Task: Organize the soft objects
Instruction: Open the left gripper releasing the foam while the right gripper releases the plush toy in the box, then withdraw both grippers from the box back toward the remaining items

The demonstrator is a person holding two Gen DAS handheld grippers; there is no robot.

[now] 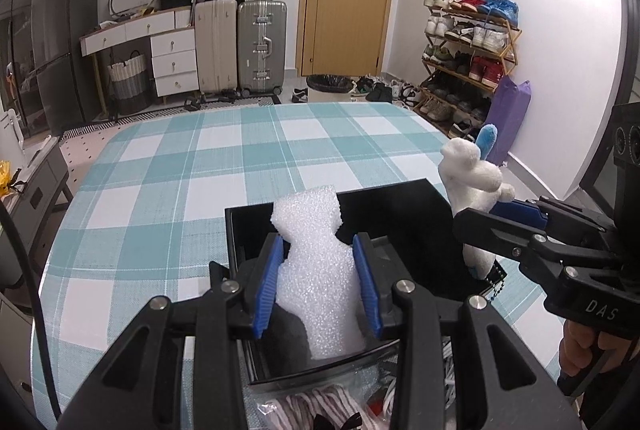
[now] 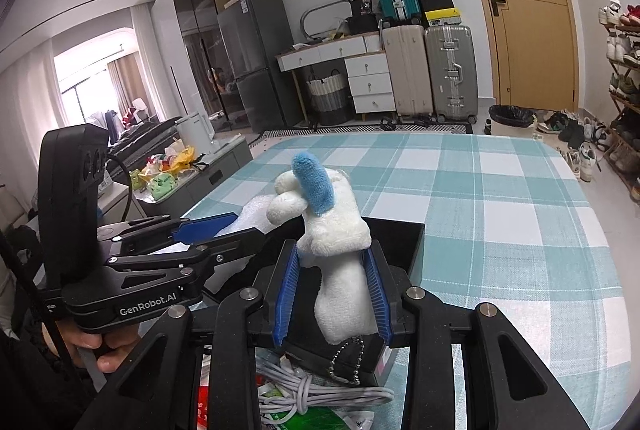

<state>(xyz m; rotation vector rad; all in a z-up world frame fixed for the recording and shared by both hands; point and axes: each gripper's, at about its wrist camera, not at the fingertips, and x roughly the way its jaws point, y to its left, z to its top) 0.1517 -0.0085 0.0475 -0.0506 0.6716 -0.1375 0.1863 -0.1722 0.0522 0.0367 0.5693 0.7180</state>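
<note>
**Nearly there: both soft pieces poised at the black box**

The left tool (image 1: 318, 284) is clamped on the white foam piece (image 1: 316, 270), whose lower end already sits inside the black box (image 1: 400, 210) on the checked worktop (image 1: 200, 170). The right tool (image 2: 334, 294) is clamped on the white plush toy (image 2: 340, 262), held over the box's right side. In my judgement neither is released yet; letting go and tidying the packets and coiled cable (image 2: 320, 394) just in front of the box remains.

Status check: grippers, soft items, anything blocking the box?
Left gripper shut on foam piece. Right gripper shut on plush toy. Both over black box. No obstruction seen.
</note>
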